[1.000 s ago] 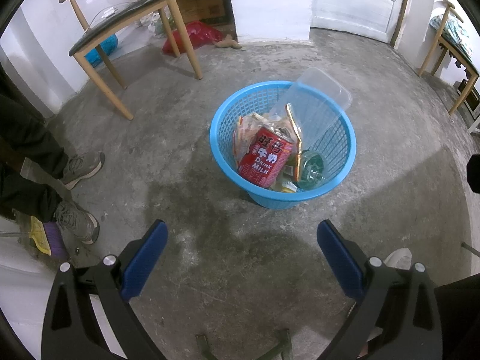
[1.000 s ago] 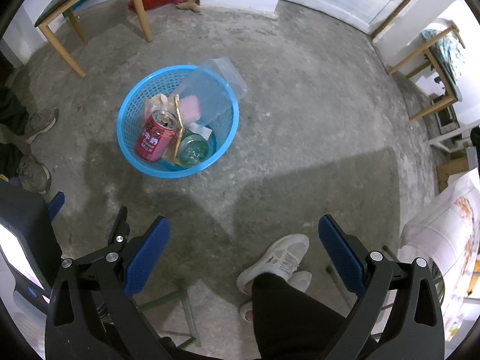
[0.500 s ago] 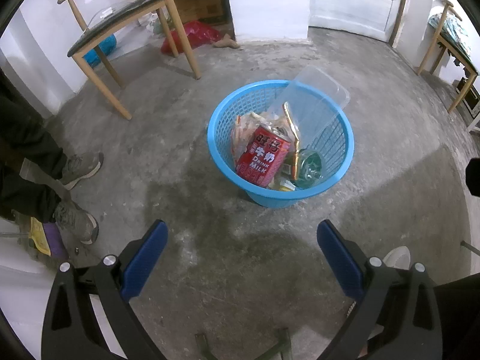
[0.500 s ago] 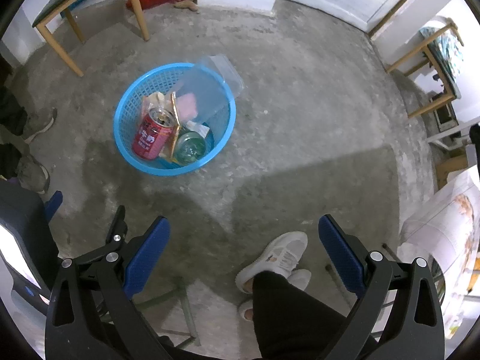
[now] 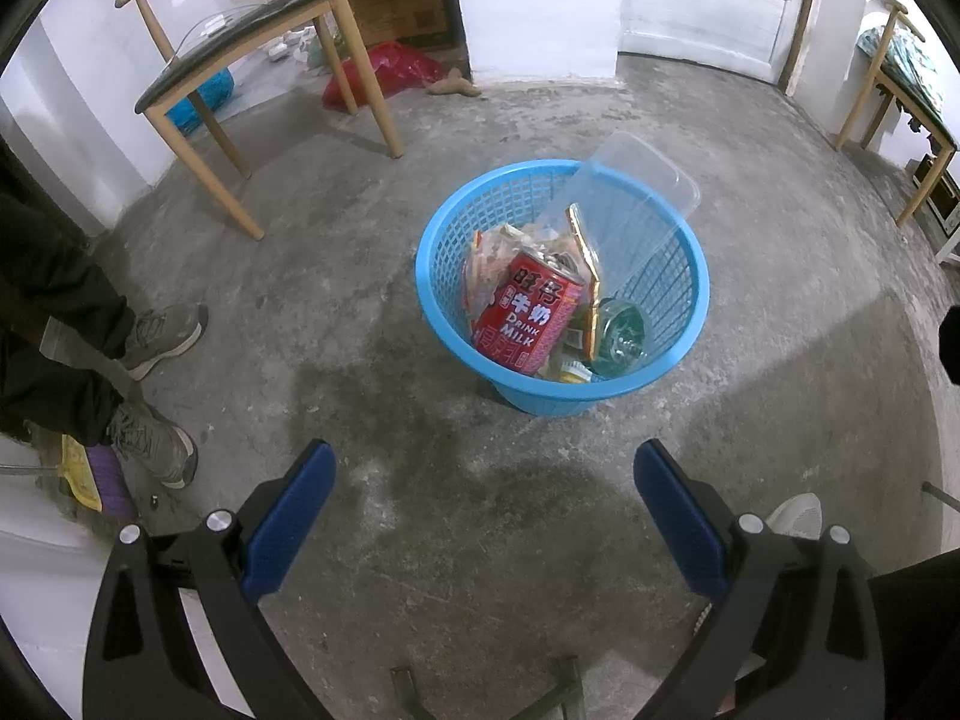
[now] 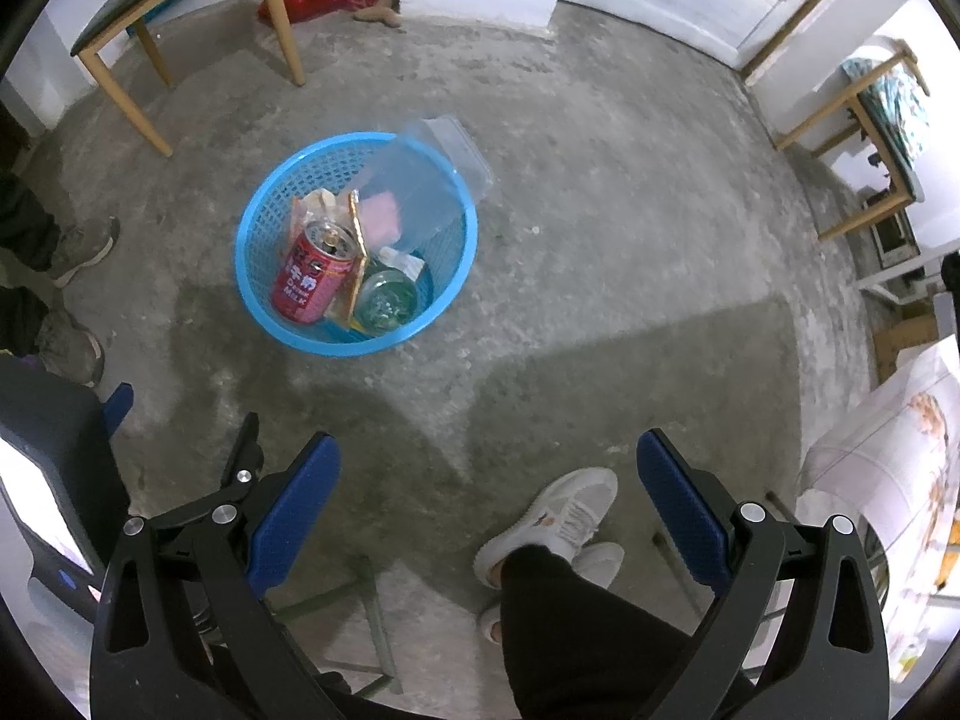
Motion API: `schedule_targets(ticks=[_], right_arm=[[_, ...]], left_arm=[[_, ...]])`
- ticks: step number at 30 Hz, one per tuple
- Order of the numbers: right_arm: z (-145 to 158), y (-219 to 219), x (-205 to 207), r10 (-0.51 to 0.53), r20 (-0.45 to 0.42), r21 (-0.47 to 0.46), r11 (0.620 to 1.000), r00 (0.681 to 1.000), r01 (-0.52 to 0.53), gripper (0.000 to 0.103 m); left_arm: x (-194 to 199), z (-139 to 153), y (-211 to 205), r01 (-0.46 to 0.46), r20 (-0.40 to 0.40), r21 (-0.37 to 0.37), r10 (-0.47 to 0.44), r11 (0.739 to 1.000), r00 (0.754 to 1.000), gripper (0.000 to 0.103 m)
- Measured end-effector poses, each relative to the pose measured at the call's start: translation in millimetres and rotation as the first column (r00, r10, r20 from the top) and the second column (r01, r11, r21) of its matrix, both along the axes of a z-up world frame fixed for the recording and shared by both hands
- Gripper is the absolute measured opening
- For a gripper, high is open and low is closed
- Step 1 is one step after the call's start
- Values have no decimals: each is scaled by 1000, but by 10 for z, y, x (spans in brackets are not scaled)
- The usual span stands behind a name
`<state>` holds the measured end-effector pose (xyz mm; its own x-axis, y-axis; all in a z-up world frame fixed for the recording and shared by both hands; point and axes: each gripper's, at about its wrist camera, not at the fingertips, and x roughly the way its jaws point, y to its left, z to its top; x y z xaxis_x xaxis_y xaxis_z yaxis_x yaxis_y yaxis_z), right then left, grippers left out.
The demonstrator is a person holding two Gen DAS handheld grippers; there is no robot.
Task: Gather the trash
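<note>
- Down on the concrete floor stands a blue plastic basket, well ahead of both grippers and apart from them.
- Inside the basket a red milk can leans on its side, printed "DRINK MILK"; in the right wrist view its top end faces upward.
- Just beside the can lies a green glass bottle, with a gold-edged snack wrapper standing on edge between the two.
- A clear plastic food container leans against the far rim of the basket and sticks out above it.
- A pink piece lies under the clear container in the right wrist view; what it is cannot be told.
- The left gripper hangs over bare floor with its blue pads wide apart and nothing between them.
- The right gripper is likewise spread wide and empty; a white sneaker and a dark trouser leg show between its fingers, below it.
- Off to the left are two grey shoes of another person.
- A wooden chair with a dark seat stands beyond the basket, and a red plastic bag lies on the floor behind it, near the wall.
</note>
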<state>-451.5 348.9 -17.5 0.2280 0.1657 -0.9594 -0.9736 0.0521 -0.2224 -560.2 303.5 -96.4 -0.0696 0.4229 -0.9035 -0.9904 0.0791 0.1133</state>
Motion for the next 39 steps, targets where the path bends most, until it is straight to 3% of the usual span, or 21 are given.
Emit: schedule_targets(ticks=[39], right_arm=[[-46,12,5,-14,11,-8,1000,1000,14,95]], left_arm=[[-28,-42,11,-6,8,-18,6,1000,1000,98]])
